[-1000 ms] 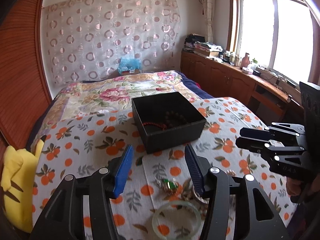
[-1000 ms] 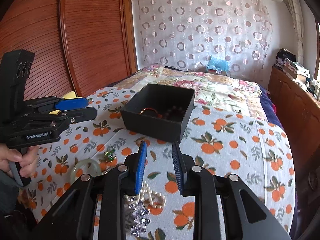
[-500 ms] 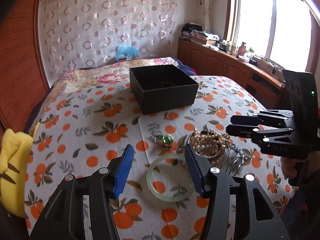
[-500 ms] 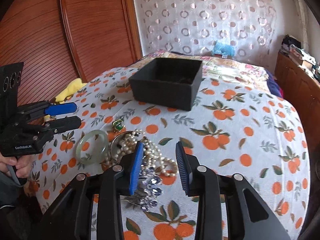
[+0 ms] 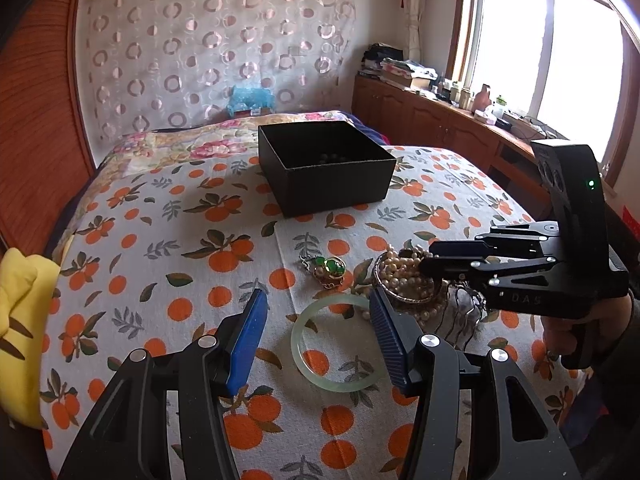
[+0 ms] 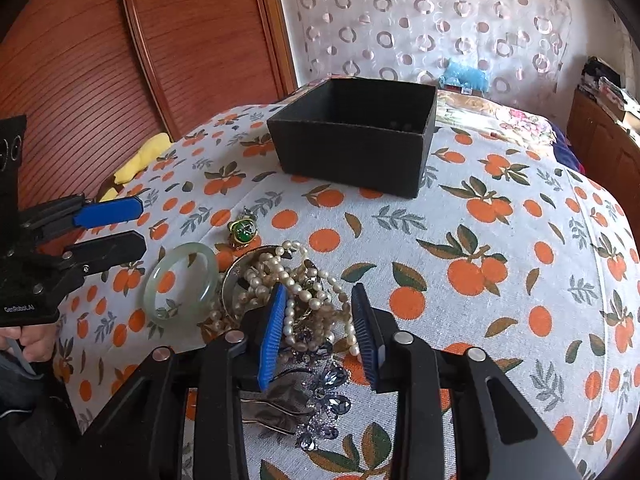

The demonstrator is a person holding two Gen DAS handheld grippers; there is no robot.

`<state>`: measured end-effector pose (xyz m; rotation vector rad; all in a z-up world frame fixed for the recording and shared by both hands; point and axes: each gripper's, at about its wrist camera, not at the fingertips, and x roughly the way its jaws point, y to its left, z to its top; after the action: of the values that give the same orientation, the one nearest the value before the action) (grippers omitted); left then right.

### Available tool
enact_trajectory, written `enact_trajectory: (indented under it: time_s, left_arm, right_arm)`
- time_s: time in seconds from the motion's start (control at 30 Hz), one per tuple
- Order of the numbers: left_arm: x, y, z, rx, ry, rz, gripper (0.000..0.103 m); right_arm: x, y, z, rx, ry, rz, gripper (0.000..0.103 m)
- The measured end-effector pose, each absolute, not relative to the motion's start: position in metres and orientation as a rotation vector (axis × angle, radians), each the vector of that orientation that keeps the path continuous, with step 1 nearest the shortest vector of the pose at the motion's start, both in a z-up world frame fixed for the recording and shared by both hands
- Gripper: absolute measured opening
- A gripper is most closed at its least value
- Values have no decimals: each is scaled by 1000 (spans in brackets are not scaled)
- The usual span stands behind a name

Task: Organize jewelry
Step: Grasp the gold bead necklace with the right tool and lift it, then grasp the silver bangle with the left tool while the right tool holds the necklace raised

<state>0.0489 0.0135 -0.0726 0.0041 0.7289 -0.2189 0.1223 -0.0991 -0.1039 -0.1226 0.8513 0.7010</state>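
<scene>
A black open box (image 5: 326,168) stands on the orange-print bedspread, with dark beads inside; it also shows in the right wrist view (image 6: 354,136). In front lie a pale green jade bangle (image 5: 338,343) (image 6: 181,282), a green-stone gold pendant (image 5: 329,271) (image 6: 241,232), a heap of pearl strands (image 5: 408,276) (image 6: 296,288) and a blue crystal hair comb (image 6: 320,396). My left gripper (image 5: 318,334) is open, hovering over the bangle. My right gripper (image 6: 318,330) is open, its jaws straddling the pearl heap; it also shows in the left wrist view (image 5: 430,258).
A yellow plush (image 5: 20,320) lies at the bed's left edge. A wooden headboard panel (image 6: 120,60) stands to the left. Wooden cabinets (image 5: 432,120) with clutter run under the window on the right. A curtain hangs behind the bed.
Both grippers have drawn back from the box and dropped toward the jewelry pile. The right gripper now sits over the pearls, the left over the bangle. Both stay open.
</scene>
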Motion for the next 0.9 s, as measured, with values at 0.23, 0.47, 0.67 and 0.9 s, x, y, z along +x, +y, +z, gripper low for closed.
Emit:
enact_trajectory:
  time_s: [0.23, 0.47, 0.67, 0.9]
  left_arm:
    - [49, 14, -72, 4, 729, -219, 50]
    - [48, 13, -73, 0, 733, -217, 50]
    - [46, 8, -76, -7, 735, -219, 50]
    - [49, 2, -75, -3, 738, -235, 50]
  right_arm:
    - [123, -102, -96, -124, 819, 694, 10]
    - [123, -116, -77, -96, 758, 665, 9]
    - [118, -127, -48, -101, 680, 638, 9]
    - [118, -137, -19, -125, 605, 603, 9]
